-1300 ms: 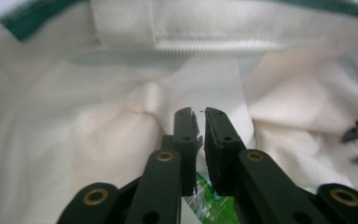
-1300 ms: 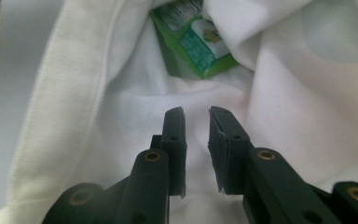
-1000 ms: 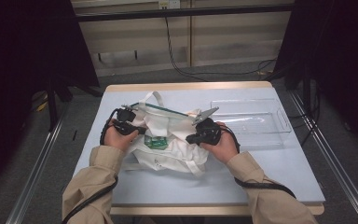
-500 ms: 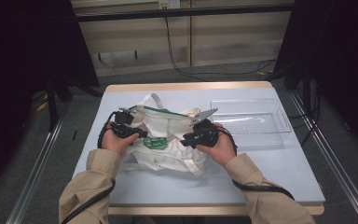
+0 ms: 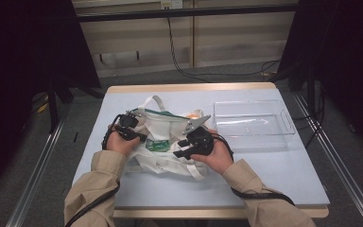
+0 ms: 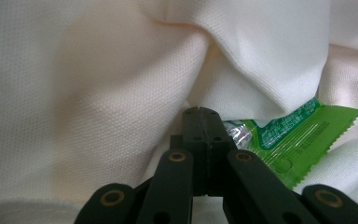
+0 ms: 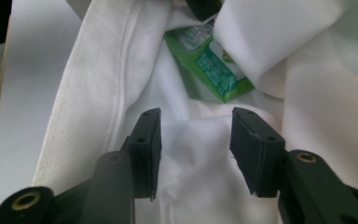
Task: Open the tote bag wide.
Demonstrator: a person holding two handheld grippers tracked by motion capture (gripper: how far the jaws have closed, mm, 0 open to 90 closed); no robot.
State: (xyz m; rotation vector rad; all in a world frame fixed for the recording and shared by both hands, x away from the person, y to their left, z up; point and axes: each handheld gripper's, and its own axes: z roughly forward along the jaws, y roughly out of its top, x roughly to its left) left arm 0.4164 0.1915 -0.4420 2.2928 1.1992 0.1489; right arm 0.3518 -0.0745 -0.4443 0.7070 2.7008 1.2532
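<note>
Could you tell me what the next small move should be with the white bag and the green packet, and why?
Probably ease the right gripper forward and close it on the green packet. Its jaws have just been opening and stand apart over bare cloth of the white bag, with the packet exposed just beyond them. The left gripper is shut against the cloth beside the packet, and the clear tray waits to the right.

bag [image 6: 98, 93]: woven matt cloth | packet [image 6: 298, 135]: glossy green plastic film | tray [image 5: 253, 124]: clear smooth plastic | tabletop [image 5: 274, 175]: matt, smooth

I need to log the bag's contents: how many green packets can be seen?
1. The green packet lies in the white cloth bag, between both grippers. More may be hidden under the cloth.
</note>
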